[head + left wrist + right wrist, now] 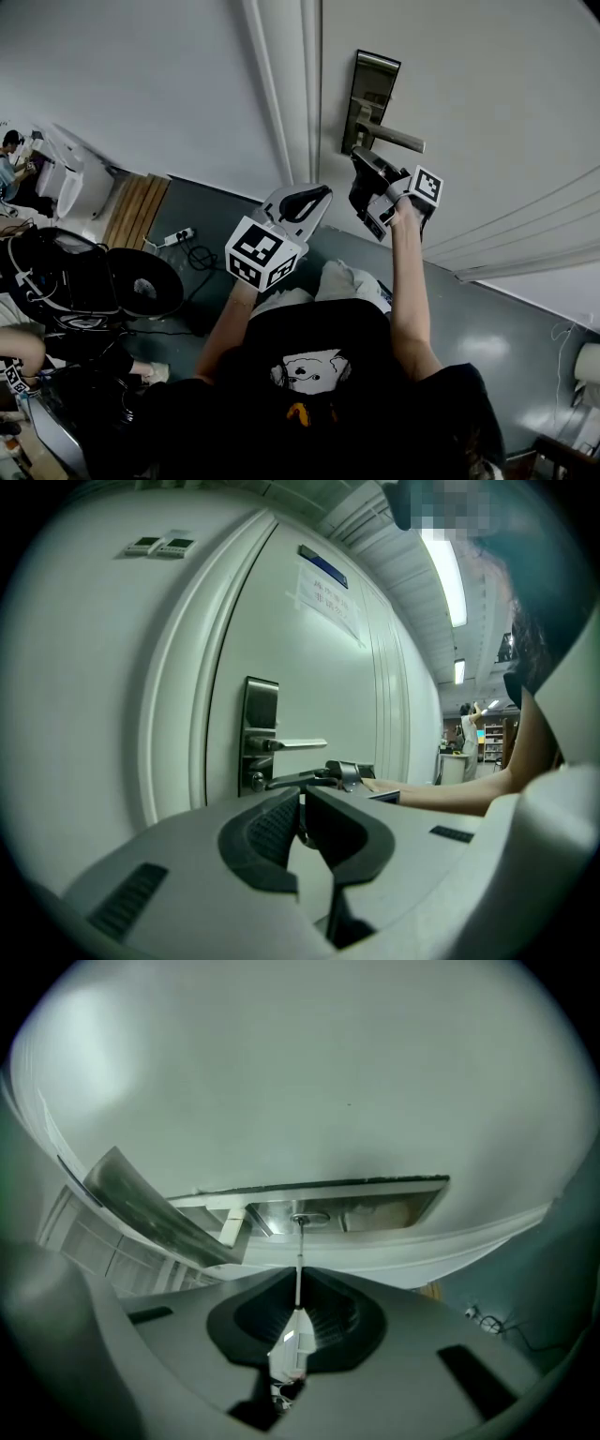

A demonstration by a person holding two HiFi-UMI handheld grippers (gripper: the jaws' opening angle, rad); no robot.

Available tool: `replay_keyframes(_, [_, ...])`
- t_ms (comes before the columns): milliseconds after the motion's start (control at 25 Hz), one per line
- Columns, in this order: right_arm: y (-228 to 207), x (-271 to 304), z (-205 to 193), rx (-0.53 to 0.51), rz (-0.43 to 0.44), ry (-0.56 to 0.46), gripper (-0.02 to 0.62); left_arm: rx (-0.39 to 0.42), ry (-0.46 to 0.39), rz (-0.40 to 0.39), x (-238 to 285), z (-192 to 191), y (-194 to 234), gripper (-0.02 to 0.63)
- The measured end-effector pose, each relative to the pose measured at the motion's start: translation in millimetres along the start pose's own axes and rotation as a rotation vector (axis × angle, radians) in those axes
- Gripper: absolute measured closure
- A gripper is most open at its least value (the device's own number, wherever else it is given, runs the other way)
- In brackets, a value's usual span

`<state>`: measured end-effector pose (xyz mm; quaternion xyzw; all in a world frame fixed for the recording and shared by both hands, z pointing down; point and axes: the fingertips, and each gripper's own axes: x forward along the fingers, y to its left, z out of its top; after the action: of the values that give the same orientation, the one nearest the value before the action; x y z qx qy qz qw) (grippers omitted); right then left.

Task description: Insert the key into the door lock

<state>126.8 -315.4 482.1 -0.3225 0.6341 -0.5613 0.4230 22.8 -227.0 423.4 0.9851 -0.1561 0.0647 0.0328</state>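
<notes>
On the white door (487, 84) sits a metal lock plate (370, 94) with a lever handle (394, 139). My right gripper (360, 161) is just below the lever, shut on a key (297, 1283). In the right gripper view the thin blade runs straight up from the jaws, and its tip meets the round keyhole (303, 1216) in the lock plate (375, 1206); how deep it sits is not visible. My left gripper (322, 193) hovers lower left of the lock, its jaws shut with nothing between them. From the left gripper (302, 795), the right gripper (328, 774) reaches to the plate (261, 733).
The door frame (281, 94) and a white wall (122, 75) stand left of the lock. On the grey floor lie a power strip (178, 236), a wooden board (136, 208) and black equipment (112, 281). A paper notice (328, 592) hangs on the door.
</notes>
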Motion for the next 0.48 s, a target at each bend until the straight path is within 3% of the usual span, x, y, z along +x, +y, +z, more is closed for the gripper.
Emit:
replay_keyframes(280, [5.1,8.5,13.1,0.083,0.076,-0.131,0.567,0.011,-0.004,0.001,-3.8,7.5,1.9,0.583])
replay_keyframes(480, [5.9,9.7,16.9,0.077,0.095,-0.143,0.565,0.019,0.007,-0.007,-3.9,6.6,4.5,0.583])
